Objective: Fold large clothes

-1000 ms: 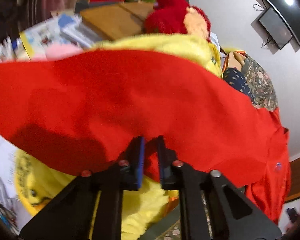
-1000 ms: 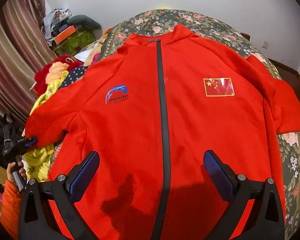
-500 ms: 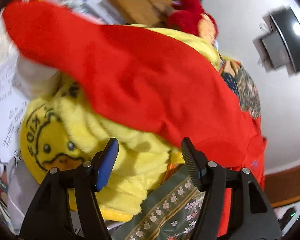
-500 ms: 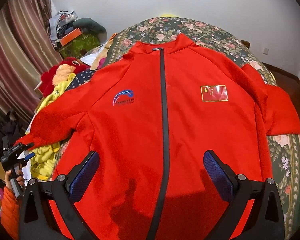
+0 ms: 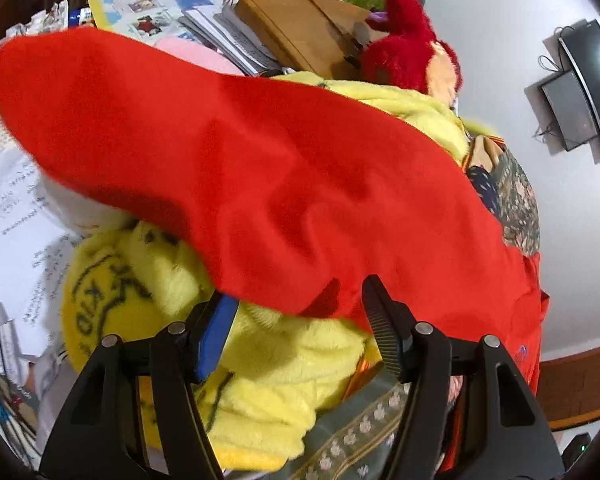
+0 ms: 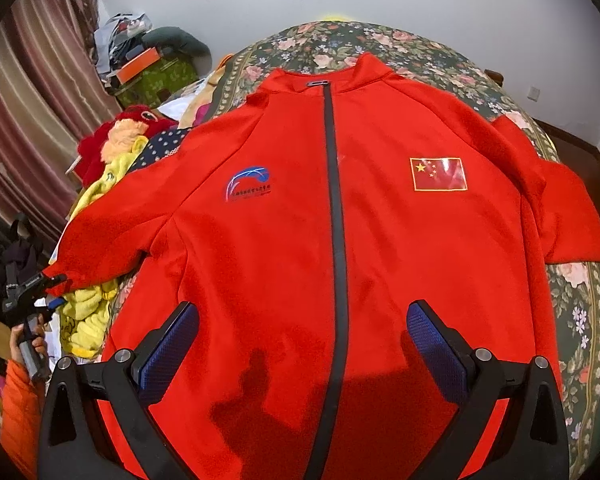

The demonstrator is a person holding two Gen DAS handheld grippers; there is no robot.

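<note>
Jacket (image 6: 340, 240) hem cut off; sleeve (image 5: 220, 152) cuff blurred.

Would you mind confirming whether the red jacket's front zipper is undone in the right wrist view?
No, the dark zipper runs closed down the middle of the red jacket from the collar toward the hem.

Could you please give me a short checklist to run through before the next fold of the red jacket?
1. Red jacket lies face up on the floral bedspread, zipper closed: ok.
2. Left gripper has let go; its fingers stand apart, not pressing the left-hand sleeve: ok.
3. That sleeve lies flat on the bed: not ok, it drapes over the yellow plush blanket.
4. Right gripper open above the hem, holding nothing: ok.
5. The other sleeve spread out: ok.
6. Back of the jacket smooth underneath: cannot tell.
</note>
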